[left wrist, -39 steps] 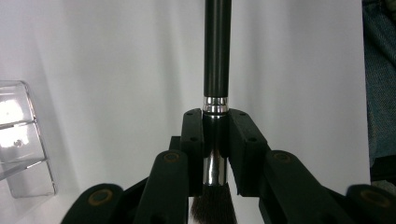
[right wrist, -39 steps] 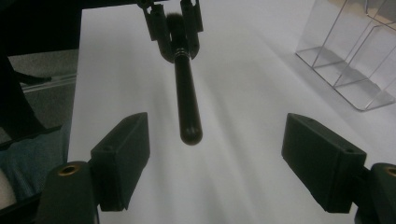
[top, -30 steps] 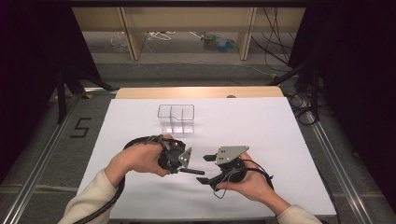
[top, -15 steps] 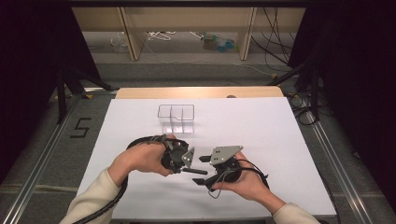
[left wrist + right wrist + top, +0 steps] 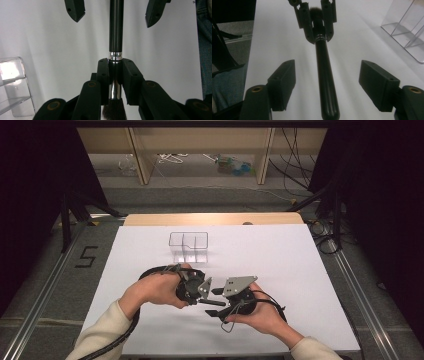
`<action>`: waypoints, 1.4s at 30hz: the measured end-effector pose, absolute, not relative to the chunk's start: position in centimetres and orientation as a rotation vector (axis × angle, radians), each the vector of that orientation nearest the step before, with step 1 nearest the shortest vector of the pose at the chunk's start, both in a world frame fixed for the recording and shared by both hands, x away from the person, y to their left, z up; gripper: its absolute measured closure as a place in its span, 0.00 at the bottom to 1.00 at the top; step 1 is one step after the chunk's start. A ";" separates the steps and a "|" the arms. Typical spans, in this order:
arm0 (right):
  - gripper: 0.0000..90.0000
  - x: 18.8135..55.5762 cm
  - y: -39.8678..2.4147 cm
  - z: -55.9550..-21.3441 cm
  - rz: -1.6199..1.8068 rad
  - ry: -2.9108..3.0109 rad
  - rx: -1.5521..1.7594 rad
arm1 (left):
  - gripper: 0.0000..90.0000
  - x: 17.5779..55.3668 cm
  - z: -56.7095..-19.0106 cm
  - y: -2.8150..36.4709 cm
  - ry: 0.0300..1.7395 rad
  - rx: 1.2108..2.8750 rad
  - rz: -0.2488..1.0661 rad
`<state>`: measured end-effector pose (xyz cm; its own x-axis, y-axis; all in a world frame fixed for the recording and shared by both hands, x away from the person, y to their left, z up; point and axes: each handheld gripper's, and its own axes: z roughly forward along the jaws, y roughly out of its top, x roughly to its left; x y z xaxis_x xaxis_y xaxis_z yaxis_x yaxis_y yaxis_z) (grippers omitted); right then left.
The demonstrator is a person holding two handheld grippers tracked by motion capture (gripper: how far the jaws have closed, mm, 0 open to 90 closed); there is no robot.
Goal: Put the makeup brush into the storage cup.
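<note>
Your left gripper (image 5: 200,290) has its jaws clenched on a makeup brush (image 5: 116,37), gripping it at the shiny metal ferrule (image 5: 115,56) where the black handle meets the bristles (image 5: 113,111). In the left gripper view the dark bristle tuft sits behind the jaws, toward the gripper's body, and the handle runs straight out ahead of them, so the brush's long axis lies along the gripper's own line. In the high view that puts the brush (image 5: 214,302) roughly level above the white table (image 5: 300,270), its long axis running across the table from your left hand (image 5: 152,292) toward your right hand (image 5: 262,317), with the rounded handle end pointing at your right gripper (image 5: 220,302). In the right gripper view the handle (image 5: 324,75) comes toward the camera between that gripper's two jaws, its rounded tip low in the frame; the jaws stand released on either side of it with clear gaps, touching nothing, and they have just been closing in on it. The brush hangs in the air near the table's near edge, held between your two hands. A clear plastic organizer (image 5: 188,246) with compartments stands farther back on the table, well apart from the brush and both grippers.
</note>
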<state>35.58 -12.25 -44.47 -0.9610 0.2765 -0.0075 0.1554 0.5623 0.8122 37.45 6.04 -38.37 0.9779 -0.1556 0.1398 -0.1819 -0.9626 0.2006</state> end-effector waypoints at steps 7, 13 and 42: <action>0.48 35.7 -12.2 -44.6 1.356 2.684 0.370 | 0.85 37.4 -38.4 6.0 -0.236 2.919 0.188; 0.61 35.8 -12.1 -44.5 1.340 2.683 0.365 | 0.85 37.3 -38.5 5.9 -0.232 2.920 0.197; 0.88 35.5 -11.8 -44.4 1.309 2.722 0.326 | 0.84 37.4 -38.9 5.6 -0.269 2.916 0.182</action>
